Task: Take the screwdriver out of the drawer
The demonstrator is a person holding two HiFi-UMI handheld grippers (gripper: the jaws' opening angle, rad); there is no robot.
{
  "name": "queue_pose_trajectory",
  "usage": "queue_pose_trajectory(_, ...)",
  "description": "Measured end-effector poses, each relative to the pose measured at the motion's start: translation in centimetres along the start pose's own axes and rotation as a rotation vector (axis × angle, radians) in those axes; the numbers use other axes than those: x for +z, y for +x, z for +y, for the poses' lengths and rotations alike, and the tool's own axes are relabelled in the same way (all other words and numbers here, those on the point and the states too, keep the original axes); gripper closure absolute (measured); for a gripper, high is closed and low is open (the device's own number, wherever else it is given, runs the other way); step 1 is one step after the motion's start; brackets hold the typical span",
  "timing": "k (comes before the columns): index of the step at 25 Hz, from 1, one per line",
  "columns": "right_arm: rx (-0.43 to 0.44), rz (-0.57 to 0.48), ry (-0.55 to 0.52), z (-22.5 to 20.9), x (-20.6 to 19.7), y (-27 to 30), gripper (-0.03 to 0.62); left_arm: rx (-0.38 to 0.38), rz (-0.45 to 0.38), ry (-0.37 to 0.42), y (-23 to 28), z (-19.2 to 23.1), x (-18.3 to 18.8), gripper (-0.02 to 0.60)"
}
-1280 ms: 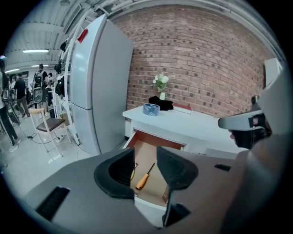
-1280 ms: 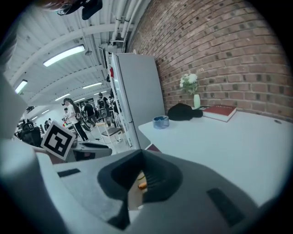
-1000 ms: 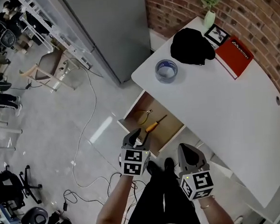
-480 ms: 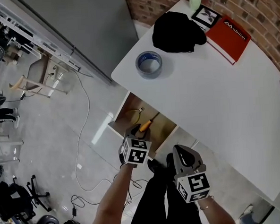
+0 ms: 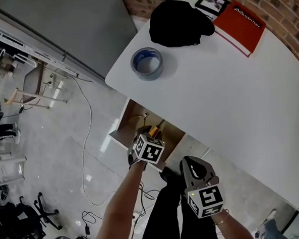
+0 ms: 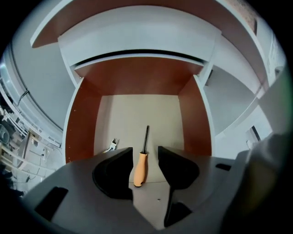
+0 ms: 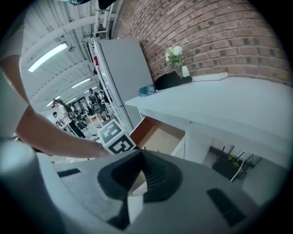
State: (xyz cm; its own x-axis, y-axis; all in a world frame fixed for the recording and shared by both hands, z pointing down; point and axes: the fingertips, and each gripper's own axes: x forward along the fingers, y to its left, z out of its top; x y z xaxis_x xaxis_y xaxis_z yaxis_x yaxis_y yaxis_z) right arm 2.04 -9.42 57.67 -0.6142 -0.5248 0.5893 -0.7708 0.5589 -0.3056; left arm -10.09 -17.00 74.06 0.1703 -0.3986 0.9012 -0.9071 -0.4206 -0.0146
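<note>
Now, screwdriver (image 6: 141, 164) inside open drawer (image 6: 82, 123)

Bright, even indoor light throughout. In the right gripper view, ceiling strip lamps (image 7: 48, 55) glow overhead. In the head view the glossy floor (image 5: 50, 148) carries pale reflections and the white table (image 5: 238, 86) looks nearly washed out. Both gripper views bulge, ringed by black corners; the drawer (image 6: 139, 114) lies in soft shade

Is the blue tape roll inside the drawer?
No, the blue tape roll sits on top of the white table, outside the open drawer.
</note>
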Motion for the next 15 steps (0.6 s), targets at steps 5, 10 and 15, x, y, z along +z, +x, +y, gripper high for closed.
queue_pose_trajectory(5, -0.023, 0.001, 0.028, -0.8, -0.8, 0.5, 0.592, -0.005, 0.078, 0.049, 2.3, 0.3, -1.1, 0.413)
queue_pose_trajectory(10, -0.036, 0.002, 0.054, -1.5, -1.5, 1.0, 0.592, -0.015, 0.144, 0.083, 4.3, -0.1, -2.2, 0.414)
queue_pose_trajectory(15, -0.040, 0.004, 0.065, -1.8, -2.1, 1.4, 0.592, -0.008, 0.192, 0.124, 5.8, 0.0, -2.7, 0.417)
